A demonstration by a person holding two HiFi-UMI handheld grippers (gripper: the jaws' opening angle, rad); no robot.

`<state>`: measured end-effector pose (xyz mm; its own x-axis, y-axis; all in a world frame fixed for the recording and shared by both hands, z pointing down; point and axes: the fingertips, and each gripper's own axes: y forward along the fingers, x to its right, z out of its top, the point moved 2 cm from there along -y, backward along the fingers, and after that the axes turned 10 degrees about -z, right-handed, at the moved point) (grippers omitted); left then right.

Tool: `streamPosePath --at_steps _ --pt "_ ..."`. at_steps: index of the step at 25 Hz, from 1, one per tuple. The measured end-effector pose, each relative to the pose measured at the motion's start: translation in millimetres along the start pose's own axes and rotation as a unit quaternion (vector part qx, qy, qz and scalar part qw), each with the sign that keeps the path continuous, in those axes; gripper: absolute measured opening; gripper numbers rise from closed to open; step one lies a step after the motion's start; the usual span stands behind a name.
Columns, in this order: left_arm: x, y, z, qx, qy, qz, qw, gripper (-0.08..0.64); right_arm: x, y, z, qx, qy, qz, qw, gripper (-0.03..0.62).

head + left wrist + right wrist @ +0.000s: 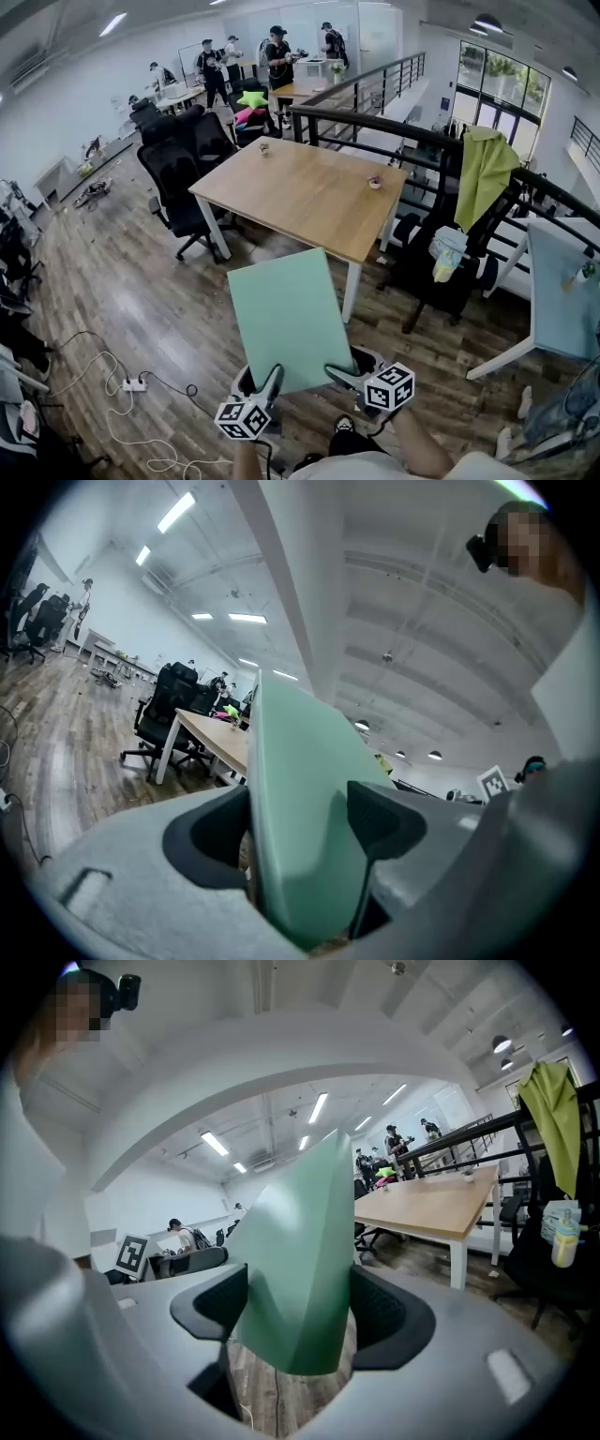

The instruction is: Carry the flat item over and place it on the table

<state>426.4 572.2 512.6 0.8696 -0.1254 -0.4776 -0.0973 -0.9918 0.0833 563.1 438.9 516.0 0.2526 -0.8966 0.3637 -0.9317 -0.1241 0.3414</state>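
The big wooden surface (pixel 309 192) stands ahead of both claws, past the far end of the flat green board (pixel 286 314). The board is up in the air over the floor (pixel 141 309). The left claw (pixel 265 386) and the right claw (pixel 345 369) each pinch its near edge.

The board (pixel 289 319) is a plain, pale mint green. The left gripper (pixel 260 382) and right gripper (pixel 354 367) are light grey with black pads (pixel 394 1312), and each carries a cube of black-and-white square markers. The table (pixel 309 192) has a light honey-wood top on white legs. The floor (pixel 141 291) is brown plank with streaky grain. The office chairs (pixel 178 178) are black. A draped cloth (pixel 485 169) is yellow-green, a star cushion (pixel 251 98) bright green, and a power strip (pixel 134 383) white.
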Motion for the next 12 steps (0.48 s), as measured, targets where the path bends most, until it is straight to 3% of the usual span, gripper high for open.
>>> streamPosePath --at_steps 12 --pt "-17.6 35.8 4.4 -0.005 -0.003 0.013 0.9999 0.339 29.6 30.0 16.3 -0.012 -0.007 0.011 1.0 0.345"
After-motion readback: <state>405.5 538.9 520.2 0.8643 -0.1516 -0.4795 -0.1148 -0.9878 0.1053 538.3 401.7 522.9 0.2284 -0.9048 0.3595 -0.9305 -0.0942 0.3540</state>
